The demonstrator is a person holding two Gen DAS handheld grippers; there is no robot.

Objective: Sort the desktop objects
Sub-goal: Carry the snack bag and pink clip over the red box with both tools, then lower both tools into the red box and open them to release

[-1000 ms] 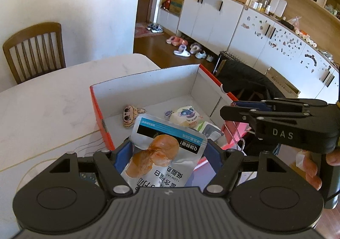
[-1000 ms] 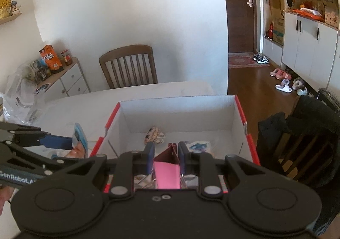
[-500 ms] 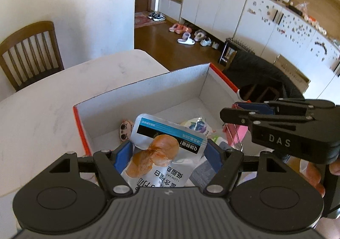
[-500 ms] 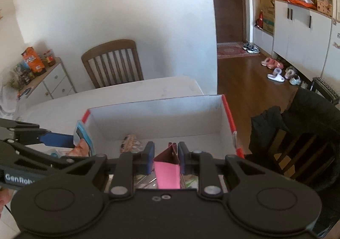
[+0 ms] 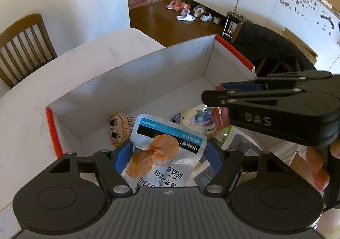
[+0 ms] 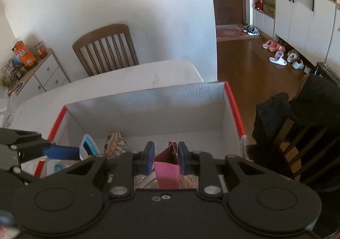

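Observation:
An open cardboard box point(image 5: 148, 73) with red-orange outer sides stands on the white table point(image 5: 89, 52). My left gripper point(image 5: 167, 154) is shut on a silver snack pouch point(image 5: 167, 154) with a blue band, hanging over the box's near left part. My right gripper point(image 6: 164, 160) is shut on a pink folded packet point(image 6: 167, 171) over the near middle of the box point(image 6: 148, 107). The right gripper point(image 5: 218, 94) also shows in the left wrist view. A cartoon-face plush point(image 5: 118, 128) and a blueberry-printed pack point(image 5: 201, 120) lie inside the box.
A wooden chair point(image 6: 106, 48) stands behind the table by the white wall. A second chair draped with dark clothing point(image 6: 297, 111) is to the right of the box. A sideboard with snack bags point(image 6: 27, 62) is far left. Shoes lie on the floor point(image 6: 280, 56).
Both grippers have moved forward and down over the box, carrying the pouch and the pink packet. The box now fills more of both views.

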